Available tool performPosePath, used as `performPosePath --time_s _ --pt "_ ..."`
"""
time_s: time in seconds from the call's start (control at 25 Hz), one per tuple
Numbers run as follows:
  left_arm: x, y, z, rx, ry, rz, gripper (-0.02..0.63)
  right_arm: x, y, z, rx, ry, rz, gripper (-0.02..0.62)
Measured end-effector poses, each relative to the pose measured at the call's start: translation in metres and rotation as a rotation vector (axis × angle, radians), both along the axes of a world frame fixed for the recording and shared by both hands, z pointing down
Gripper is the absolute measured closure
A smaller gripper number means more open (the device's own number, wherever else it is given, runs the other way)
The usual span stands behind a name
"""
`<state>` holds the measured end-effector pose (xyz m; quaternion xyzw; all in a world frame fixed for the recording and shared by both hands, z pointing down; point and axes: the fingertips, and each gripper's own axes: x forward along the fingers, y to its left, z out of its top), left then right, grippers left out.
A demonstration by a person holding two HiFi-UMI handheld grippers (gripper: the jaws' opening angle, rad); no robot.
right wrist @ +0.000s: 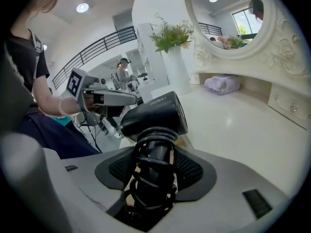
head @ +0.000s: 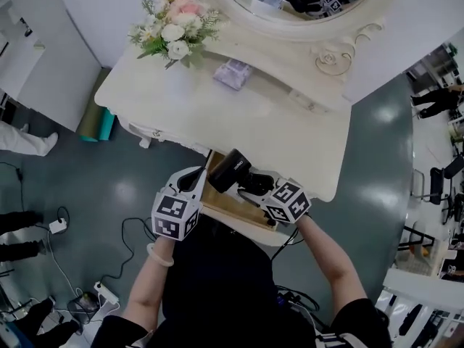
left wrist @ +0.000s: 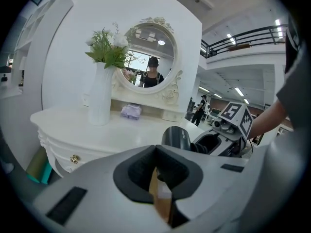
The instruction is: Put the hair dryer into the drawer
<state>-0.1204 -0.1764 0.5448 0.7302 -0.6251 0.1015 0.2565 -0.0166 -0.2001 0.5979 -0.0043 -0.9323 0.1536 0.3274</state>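
Standing on the white table (head: 239,122): flowers (head: 174,27) at eleven o'clock and a lilac packet (head: 233,73) at twelve, below an oval mirror (head: 304,9).

Drawer (head: 232,210): pulled open at the table's six o'clock edge. Only part of its wooden bottom is seen.

Hair dryer (head: 228,169): black, held in the air over the open drawer. Its cord-wrapped handle is clamped by the right gripper (head: 255,185).

Left gripper (head: 199,180): at nine o'clock of the dryer, just beside it, jaw tips drawn together, empty.

Power strip (head: 106,293): on the floor at seven o'clock, among cables.
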Motion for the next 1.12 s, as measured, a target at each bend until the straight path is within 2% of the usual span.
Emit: performPosePath --time_s 0.2,0.36,0.76,1.12 --pt "0.004 0.005 0.011 -0.021 0.001 -0.014 0.587 -0.001 0.012 0.017 0.055 0.052 -0.073 0.345" --pt "0.008 0.008 0.027 -0.055 -0.007 -0.006 0.587 -0.003 0.022 0.030 0.063 0.080 -0.118 0.345" --pt "0.006 0.019 0.053 -0.089 -0.007 0.000 0.586 -0.004 0.033 0.065 0.113 0.145 -0.133 0.345" --pt "0.018 0.021 0.070 -0.110 -0.012 0.047 0.586 -0.012 0.039 0.093 0.148 0.169 -0.174 0.345"
